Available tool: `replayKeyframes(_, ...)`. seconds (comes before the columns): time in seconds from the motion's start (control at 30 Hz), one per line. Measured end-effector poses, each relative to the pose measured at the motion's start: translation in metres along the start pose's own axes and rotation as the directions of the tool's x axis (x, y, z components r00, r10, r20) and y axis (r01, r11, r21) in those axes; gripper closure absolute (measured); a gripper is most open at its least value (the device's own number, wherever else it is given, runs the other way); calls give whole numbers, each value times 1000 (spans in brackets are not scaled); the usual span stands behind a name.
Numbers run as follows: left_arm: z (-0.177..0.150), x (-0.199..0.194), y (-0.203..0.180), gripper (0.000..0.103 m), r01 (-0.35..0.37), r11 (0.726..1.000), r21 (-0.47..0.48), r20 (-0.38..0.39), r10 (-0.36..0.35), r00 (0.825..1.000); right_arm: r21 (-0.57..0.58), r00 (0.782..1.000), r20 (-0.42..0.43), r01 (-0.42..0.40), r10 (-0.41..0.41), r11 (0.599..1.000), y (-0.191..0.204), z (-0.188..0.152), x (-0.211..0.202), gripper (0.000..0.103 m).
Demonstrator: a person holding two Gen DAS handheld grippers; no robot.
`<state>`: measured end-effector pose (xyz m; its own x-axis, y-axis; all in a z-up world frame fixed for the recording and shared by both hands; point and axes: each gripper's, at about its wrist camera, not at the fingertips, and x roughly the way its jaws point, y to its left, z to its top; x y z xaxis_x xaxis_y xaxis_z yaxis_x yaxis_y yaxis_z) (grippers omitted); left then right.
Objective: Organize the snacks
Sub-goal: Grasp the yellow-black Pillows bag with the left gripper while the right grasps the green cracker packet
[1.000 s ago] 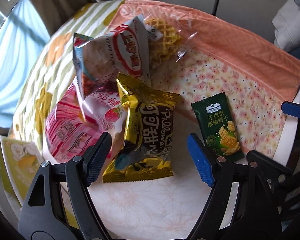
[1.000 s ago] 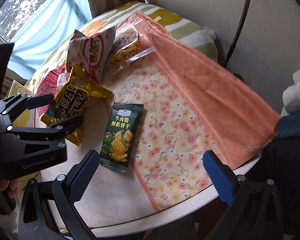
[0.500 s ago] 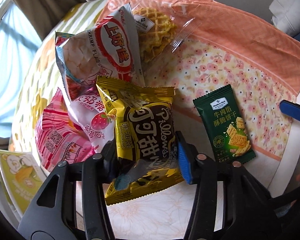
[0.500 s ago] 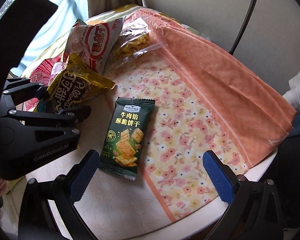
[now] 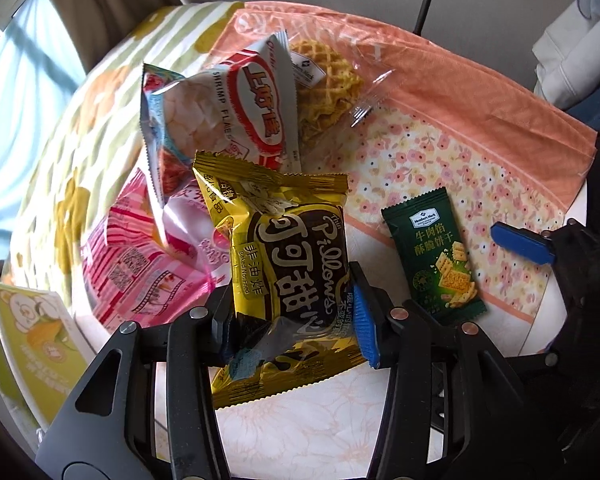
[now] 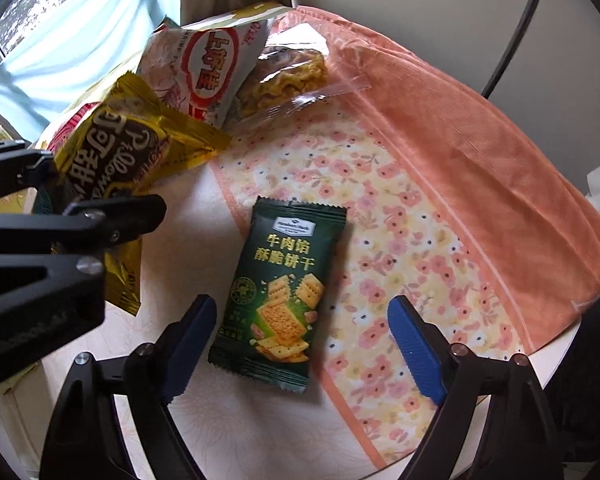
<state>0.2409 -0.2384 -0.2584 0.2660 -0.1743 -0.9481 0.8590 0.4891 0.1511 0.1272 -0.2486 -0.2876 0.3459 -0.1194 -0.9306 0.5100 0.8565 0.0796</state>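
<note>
Directly ahead of the right gripper, between its two blue pads, lay the green cracker packet, flat on the round table with one side overlapping the edge of the floral cloth. Its long axis ran almost straight away from the fingers, tilted slightly, so the jaws stood across its short width. They were closing, but neither pad touched the wrapper yet; a gap showed on each side, wider on the cloth side. This gripper was much the nearer of the two to the packet.

Beside the green packet, toward the window, the left gripper had clamped tight on the yellow Pillows bag, its pads denting the puffy foil at the lower half. That bag looked glossy, crinkled and air-filled, likely to slip or squash. Beyond it, farther from the green packet, were heaped the white shrimp-flakes bag, a clear wrapper of waffle crisps and a pink strawberry pouch. By contrast the green packet looked thin, smooth and flat with serrated ends, so I judged the pads would need to come low to catch its edges.
</note>
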Motion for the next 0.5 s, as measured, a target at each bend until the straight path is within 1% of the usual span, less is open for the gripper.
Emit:
replayKeyframes(0.1,-3,-3,4,61,5,1000,-19,0,-5,1000,-20,1000,10,23,-23,1000,13,1,3,29)
replayKeyframes(0.2,-4,-5,7,61,8,1000,-30,3,-8,1000,-36,999,23,46,-45,998,21,3,8,32)
replayKeyframes(0.27,-4,-5,8,61,7,999,-38,4,-7,1000,-54,997,37,66,-64,996,41,9,15,35)
replayKeyframes(0.33,-5,-6,8,61,7,999,-50,3,-7,1000,-59,996,57,66,-63,996,47,10,18,38)
replayKeyframes(0.37,-5,-6,9,61,6,998,-56,3,-5,1000,-59,996,61,66,-63,996,49,11,19,42)
replayKeyframes(0.4,-5,-7,10,61,8,998,-63,4,-8,1000,-62,996,66,64,-59,996,53,12,19,49)
replayKeyframes(0.47,-5,-7,9,61,10,997,-73,1,-10,1000,-81,996,75,57,-51,995,58,12,15,58)
replayKeyframes(0.5,-6,-7,8,61,9,997,-75,0,-9,1000,-90,996,76,56,-49,994,61,13,15,59)
